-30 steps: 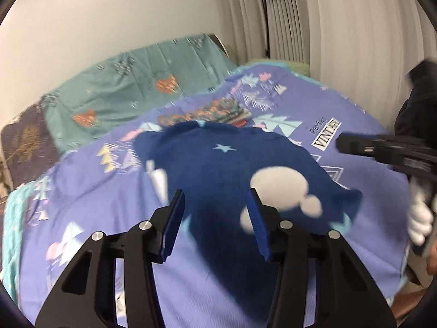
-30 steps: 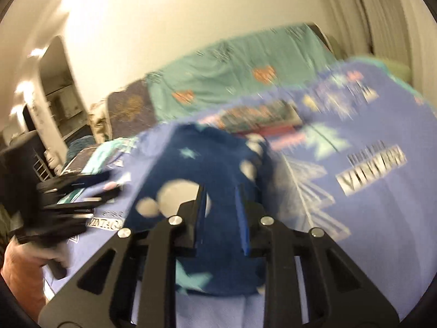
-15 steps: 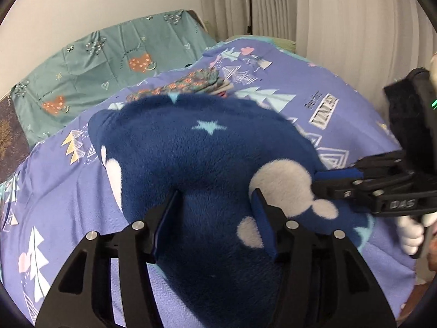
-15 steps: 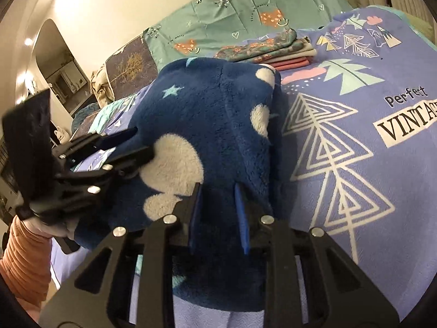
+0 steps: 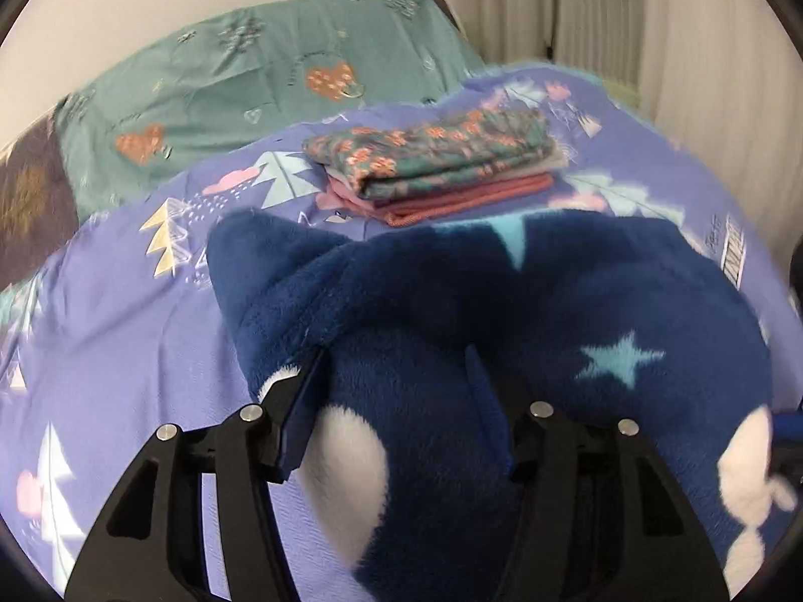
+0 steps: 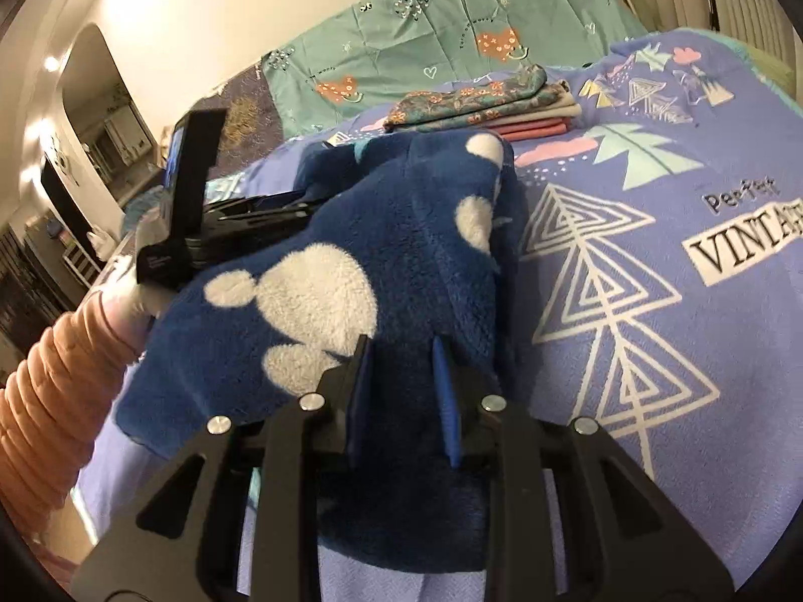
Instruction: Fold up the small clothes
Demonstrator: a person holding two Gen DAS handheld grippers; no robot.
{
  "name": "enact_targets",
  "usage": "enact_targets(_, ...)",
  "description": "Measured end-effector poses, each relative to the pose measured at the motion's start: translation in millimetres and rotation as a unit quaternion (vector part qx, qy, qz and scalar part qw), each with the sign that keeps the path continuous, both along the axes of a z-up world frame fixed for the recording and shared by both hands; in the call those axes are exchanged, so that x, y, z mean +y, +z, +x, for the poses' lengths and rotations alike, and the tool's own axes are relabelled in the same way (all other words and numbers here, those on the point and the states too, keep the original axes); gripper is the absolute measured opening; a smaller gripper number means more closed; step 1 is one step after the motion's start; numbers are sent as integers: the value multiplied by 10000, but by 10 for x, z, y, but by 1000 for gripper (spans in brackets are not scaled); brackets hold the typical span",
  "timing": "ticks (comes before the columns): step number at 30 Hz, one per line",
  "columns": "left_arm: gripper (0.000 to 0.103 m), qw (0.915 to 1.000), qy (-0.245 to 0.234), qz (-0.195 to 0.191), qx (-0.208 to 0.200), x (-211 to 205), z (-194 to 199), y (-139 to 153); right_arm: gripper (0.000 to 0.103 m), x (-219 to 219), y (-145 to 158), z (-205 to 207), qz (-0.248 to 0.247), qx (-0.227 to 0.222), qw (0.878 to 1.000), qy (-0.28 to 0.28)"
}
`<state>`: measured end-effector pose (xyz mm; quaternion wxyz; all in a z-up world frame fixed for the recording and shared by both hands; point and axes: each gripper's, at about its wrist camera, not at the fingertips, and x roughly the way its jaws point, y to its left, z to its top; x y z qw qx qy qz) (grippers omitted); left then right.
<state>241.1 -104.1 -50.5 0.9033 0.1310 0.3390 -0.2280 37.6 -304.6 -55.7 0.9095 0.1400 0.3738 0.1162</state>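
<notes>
A dark blue fleece garment (image 5: pixel 502 311) with white blobs and light blue stars lies bunched on the purple printed blanket (image 5: pixel 115 311). My left gripper (image 5: pixel 396 391) has its fingers wide apart with the fleece bulging between them. My right gripper (image 6: pixel 401 376) is closed on a fold of the same fleece (image 6: pixel 401 231) at its near edge. In the right wrist view the left gripper's body (image 6: pixel 195 200) reaches in from the left, its tips hidden under the fleece.
A stack of folded clothes (image 5: pixel 436 165), floral on top and pink below, sits on the blanket beyond the fleece, also in the right wrist view (image 6: pixel 482 100). A teal pillow (image 5: pixel 261 75) lies behind. Curtains (image 5: pixel 627 15) hang at the right.
Both grippers have moved forward over the bed with the fleece. The left gripper went from above the fleece to pressed into it. The folded stack now looks much closer.
</notes>
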Motion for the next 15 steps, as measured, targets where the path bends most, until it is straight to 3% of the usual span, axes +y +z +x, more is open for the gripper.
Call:
enact_targets(2,56,9995,-33,257,-175,-60,-68,36,25,25,10,3,-107,16,9999,-15)
enact_targets(5,55,9995,-68,268,-138,-40,-94,172,26,40,64,22,-236,67,9997,68)
enact_targets(7,54,9998,-119,37,-145,24,-130,297,28,36,185,32,-346,179,9992,106)
enact_targets(8,55,9993,-208,-257,-171,97,-153,404,32,32,244,33,-395,179,9990,113)
enact_targets(11,56,9942,-297,-902,-506,253,-169,703,37,10,552,79,-478,-143,9986,158)
enact_targets(15,56,9929,-217,-952,-673,284,44,908,38,75,908,395,-550,-481,9970,268)
